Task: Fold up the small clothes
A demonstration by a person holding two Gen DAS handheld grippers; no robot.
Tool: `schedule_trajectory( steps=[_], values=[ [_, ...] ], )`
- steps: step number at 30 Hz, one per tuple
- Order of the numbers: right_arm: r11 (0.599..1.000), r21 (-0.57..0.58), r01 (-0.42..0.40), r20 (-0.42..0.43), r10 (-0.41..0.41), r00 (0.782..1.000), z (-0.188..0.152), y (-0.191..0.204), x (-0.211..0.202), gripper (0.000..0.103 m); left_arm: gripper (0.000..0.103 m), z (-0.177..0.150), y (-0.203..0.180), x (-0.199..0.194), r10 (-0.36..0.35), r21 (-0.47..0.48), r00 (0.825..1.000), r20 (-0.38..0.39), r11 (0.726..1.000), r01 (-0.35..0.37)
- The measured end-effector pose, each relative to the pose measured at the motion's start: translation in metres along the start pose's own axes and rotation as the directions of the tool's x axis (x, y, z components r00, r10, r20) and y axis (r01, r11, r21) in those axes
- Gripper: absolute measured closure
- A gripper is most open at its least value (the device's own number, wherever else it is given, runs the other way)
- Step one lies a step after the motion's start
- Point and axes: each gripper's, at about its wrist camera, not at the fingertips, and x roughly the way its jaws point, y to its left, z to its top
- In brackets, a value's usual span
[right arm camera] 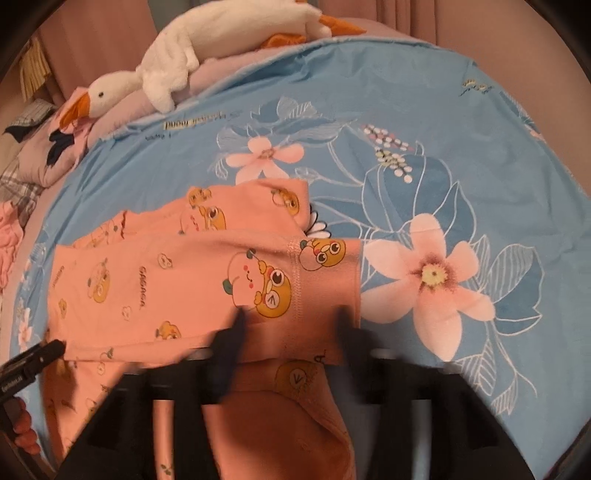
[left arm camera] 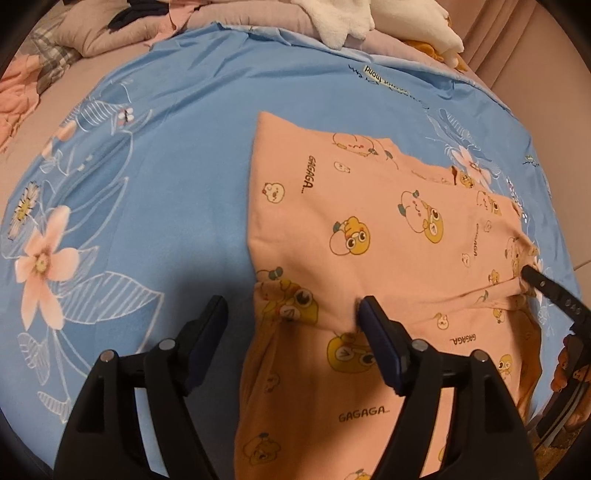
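Left fingers: left gripper (left arm camera: 291,310) has its dark-padded fingers (left arm camera: 376,339) spread wide, gripping nothing. One pad rests on the pink cloth by a crease; the other hangs over bare blue fabric, just off the garment's edge.
Right fingers: right gripper (right arm camera: 291,325) is parted, fingers (right arm camera: 232,343) blurred in its own view. Pink cloth lies between them, but the pads don't seem to press on it.
Garment: small pink pajama top (left arm camera: 369,229), printed w/ yellow & white cartoon characters and the word "GAGAGA". Lies flat on the bed, partly folded, w/ a fold line running across it between the two grippers.
Sleeve cuff: stitched cuff (right arm camera: 328,273) lies folded over the body of the top, its end right beside a big pink printed flower.
Bed cover: blue duvet cover (left arm camera: 184,147) w/ pink flowers & white outlined leaves, spread under the garment.
Far edge of bed: white plush goose (right arm camera: 177,62) w/ orange beak lies on mauve bedding (left arm camera: 229,18) beyond the blue cover. More rumpled clothes (left arm camera: 14,85) sit far off to one side.
Cross views: right gripper's tip shows at the right edge of the left view, touching the garment's far side. Left gripper's tip shows low left in the right view, w/ a person's hand (right arm camera: 26,424) just below it.
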Motion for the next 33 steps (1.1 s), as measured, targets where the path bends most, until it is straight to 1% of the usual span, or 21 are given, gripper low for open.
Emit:
schedule_trajectory(
  steps=[1, 5, 7, 9, 10, 11, 14, 17, 21, 23, 25, 26, 28, 30, 32, 33],
  values=[
    [1.0, 0.003, -0.001, 0.01, 0.001, 1.0, 0.0, 0.0, -0.003, 0.04, 0.025, -0.001, 0.001, -0.003, 0.007, 0.003, 1.0, 0.009, 1.0, -0.007],
    [1.0, -0.002, 0.005, 0.035, -0.005, 0.999, 0.001, -0.001, -0.016, 0.039, 0.024, -0.004, 0.001, -0.017, 0.013, 0.001, 0.999, 0.033, 1.0, -0.013],
    [1.0, -0.012, 0.008, 0.049, -0.008, 0.999, 0.0, 0.0, -0.024, 0.039, 0.022, -0.006, 0.001, -0.027, 0.009, 0.002, 0.999, 0.052, 1.0, -0.009],
    [1.0, -0.023, 0.002, 0.068, -0.001, 0.998, -0.002, 0.001, -0.035, 0.038, 0.019, -0.011, 0.0, -0.039, 0.001, 0.009, 0.997, 0.072, 1.0, -0.002],
    [1.0, -0.028, -0.003, 0.077, 0.005, 0.997, -0.004, 0.001, -0.039, 0.035, 0.018, -0.014, 0.0, -0.044, -0.001, 0.013, 0.997, 0.08, 1.0, 0.0],
    [0.999, -0.034, -0.008, 0.089, 0.011, 0.996, -0.007, 0.002, -0.047, 0.034, 0.018, -0.017, 0.0, -0.049, -0.003, 0.017, 0.996, 0.085, 1.0, 0.002],
    [0.998, -0.048, -0.028, 0.11, 0.033, 0.993, -0.02, 0.003, -0.066, 0.033, 0.018, -0.032, 0.003, -0.062, -0.007, 0.021, 0.996, 0.086, 1.0, 0.005],
    [0.996, -0.077, -0.038, 0.112, 0.047, 0.993, -0.038, 0.004, -0.081, 0.033, 0.018, -0.052, 0.01, -0.071, -0.02, 0.017, 0.997, 0.074, 1.0, 0.019],
    [0.993, -0.116, -0.034, 0.095, 0.045, 0.994, -0.069, 0.006, -0.096, 0.033, 0.018, -0.086, 0.025, -0.079, -0.045, -0.008, 0.998, 0.034, 0.999, 0.045],
    [0.992, -0.12, -0.037, 0.082, 0.047, 0.995, -0.084, 0.009, -0.103, 0.033, 0.018, -0.1, 0.03, -0.083, -0.052, -0.018, 0.998, 0.02, 0.998, 0.052],
    [0.991, -0.121, -0.047, 0.064, 0.055, 0.996, -0.101, 0.012, -0.108, 0.033, 0.019, -0.115, 0.037, -0.089, -0.062, -0.047, 0.998, 0.019, 0.997, 0.063],
    [0.991, -0.122, -0.051, 0.053, 0.058, 0.997, -0.11, 0.014, -0.11, 0.033, 0.019, -0.122, 0.04, -0.091, -0.074, -0.066, 0.997, 0.014, 0.995, 0.075],
    [0.992, -0.115, -0.062, 0.034, 0.066, 0.997, -0.127, 0.017, -0.113, 0.033, 0.02, -0.138, 0.047, -0.091, -0.122, -0.098, 0.992, -0.022, 0.988, 0.119],
    [0.99, -0.108, -0.089, -0.001, 0.09, 0.996, -0.146, 0.021, -0.115, 0.033, 0.023, -0.151, 0.051, -0.092, -0.157, -0.113, 0.986, -0.049, 0.982, 0.15],
    [0.988, -0.095, -0.119, -0.035, 0.116, 0.993, -0.16, 0.024, -0.114, 0.033, 0.024, -0.161, 0.053, -0.093, -0.16, -0.125, 0.985, -0.068, 0.981, 0.151],
    [0.987, -0.093, -0.134, -0.059, 0.129, 0.99, -0.169, 0.026, -0.112, 0.033, 0.025, -0.169, 0.053, -0.093, -0.171, -0.126, 0.981, -0.089, 0.979, 0.159]
  ],
)
